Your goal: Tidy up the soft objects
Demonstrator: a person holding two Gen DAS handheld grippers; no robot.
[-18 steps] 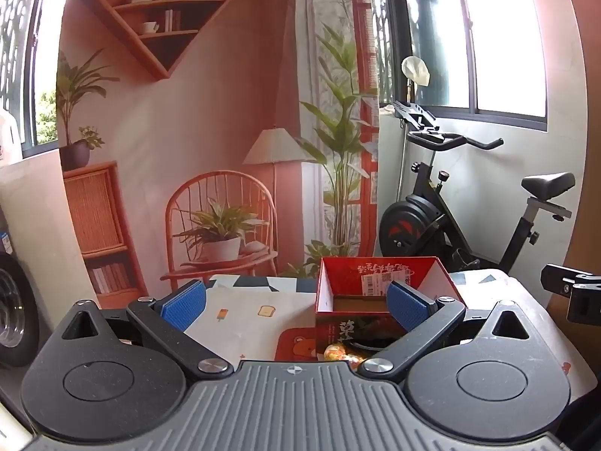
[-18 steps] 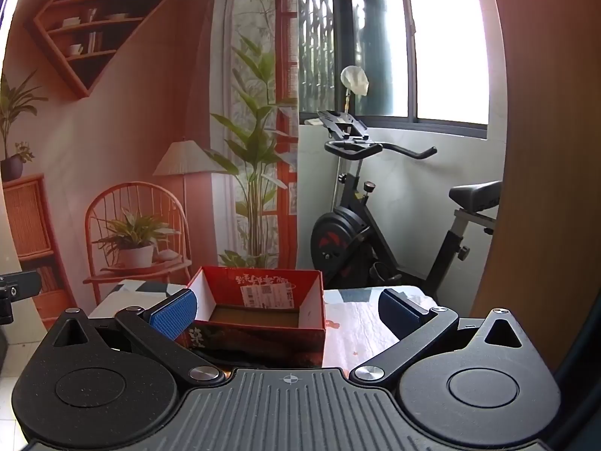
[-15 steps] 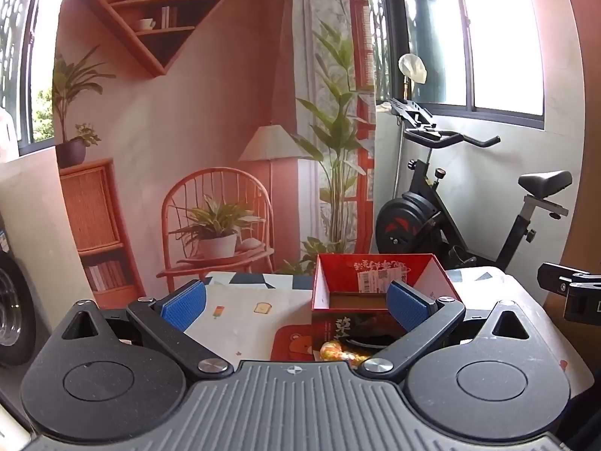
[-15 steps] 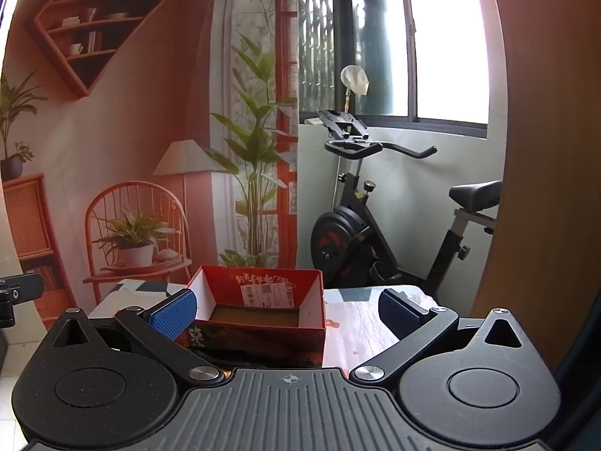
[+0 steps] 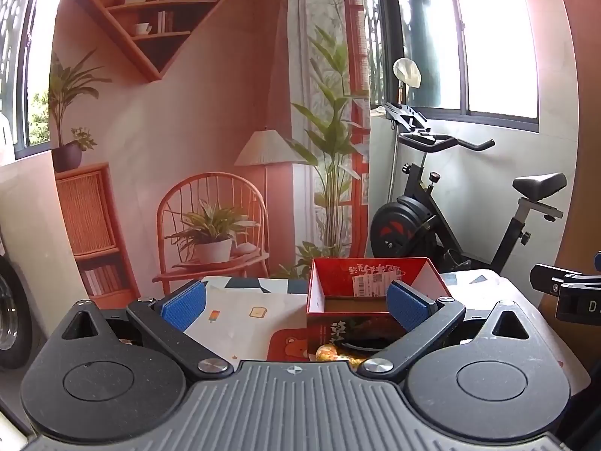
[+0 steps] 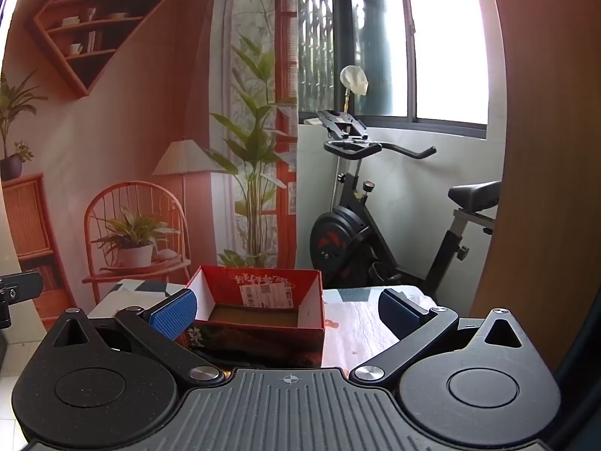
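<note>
A red open cardboard box (image 5: 360,300) stands on the table; it also shows in the right wrist view (image 6: 259,312), its inside bare as far as I can see. My left gripper (image 5: 295,306) is open and empty, held above the table's near side, left of the box. My right gripper (image 6: 285,310) is open and empty, its jaws wide either side of the box from the near side. A small orange-yellow object (image 5: 330,353) lies in front of the box, mostly hidden by my left gripper's body.
The table has a patterned cloth (image 5: 240,312) with cartoon prints. An exercise bike (image 5: 432,218) stands behind the table on the right. A printed backdrop (image 5: 188,150) hangs behind. The other gripper's edge shows at the right (image 5: 567,293).
The left wrist view has shifted slightly, so the box sits a little lower and more to the left. The right gripper has barely moved. Both stay open.
</note>
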